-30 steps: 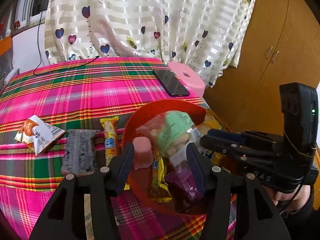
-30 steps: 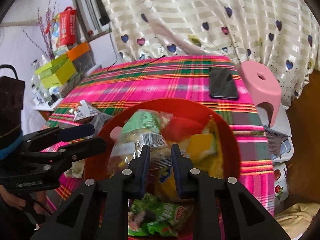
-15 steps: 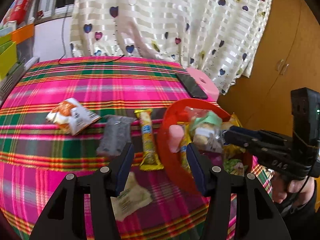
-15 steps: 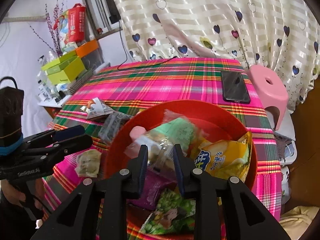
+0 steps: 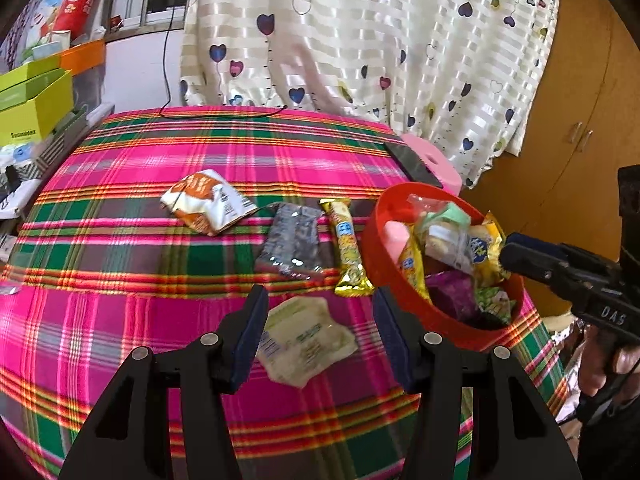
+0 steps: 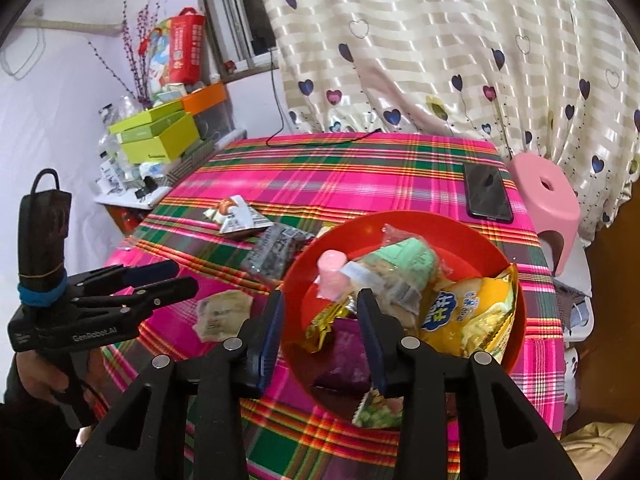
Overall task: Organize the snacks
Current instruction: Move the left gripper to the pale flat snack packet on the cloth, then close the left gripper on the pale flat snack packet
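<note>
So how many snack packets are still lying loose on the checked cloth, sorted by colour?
White and orange packet: 1
Grey foil packet: 1
Yellow bar: 1
Pale cream packet: 1
Total: 4 outside the red bowl

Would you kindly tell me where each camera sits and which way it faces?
Left wrist: on the left gripper, looking across the table at a pale packet; right gripper at right.
Right wrist: on the right gripper, over the red bowl; left gripper at left.
Shared: bowl, packet, phone.
</note>
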{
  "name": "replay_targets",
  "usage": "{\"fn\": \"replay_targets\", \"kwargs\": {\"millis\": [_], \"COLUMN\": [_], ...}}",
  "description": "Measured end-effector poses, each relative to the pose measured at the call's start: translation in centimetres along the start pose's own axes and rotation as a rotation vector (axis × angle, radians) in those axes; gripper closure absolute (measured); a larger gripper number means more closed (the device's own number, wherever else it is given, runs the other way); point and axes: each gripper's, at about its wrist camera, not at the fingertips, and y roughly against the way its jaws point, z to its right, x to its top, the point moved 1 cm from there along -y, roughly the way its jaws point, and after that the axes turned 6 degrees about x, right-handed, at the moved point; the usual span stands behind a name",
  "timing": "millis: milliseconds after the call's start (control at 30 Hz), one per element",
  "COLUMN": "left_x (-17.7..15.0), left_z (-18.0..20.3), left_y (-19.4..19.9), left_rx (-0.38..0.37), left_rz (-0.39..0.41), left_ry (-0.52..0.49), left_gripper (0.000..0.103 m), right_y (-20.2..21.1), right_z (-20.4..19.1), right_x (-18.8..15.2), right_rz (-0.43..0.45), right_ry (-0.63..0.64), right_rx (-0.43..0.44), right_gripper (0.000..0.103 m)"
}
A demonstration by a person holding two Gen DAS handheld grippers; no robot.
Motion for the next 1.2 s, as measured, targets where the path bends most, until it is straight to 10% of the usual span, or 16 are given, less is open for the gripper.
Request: {"fn": "replay_targets", "kwargs": {"millis": [1200], "left_x": [-2.8], "left_z": [-0.1], "left_y": [-5.7], "left_rx": [-0.019], "left_rz": [-0.092], "left_ry": [-0.213], "left_gripper": [0.033], "right_y": [-1.7], "right_z": [-1.9], "right_x": [-0.6], "right_rz": [-0.043], "right_ry": [0.014], "right_rx": [0.027], "right_gripper": [0.067]}}
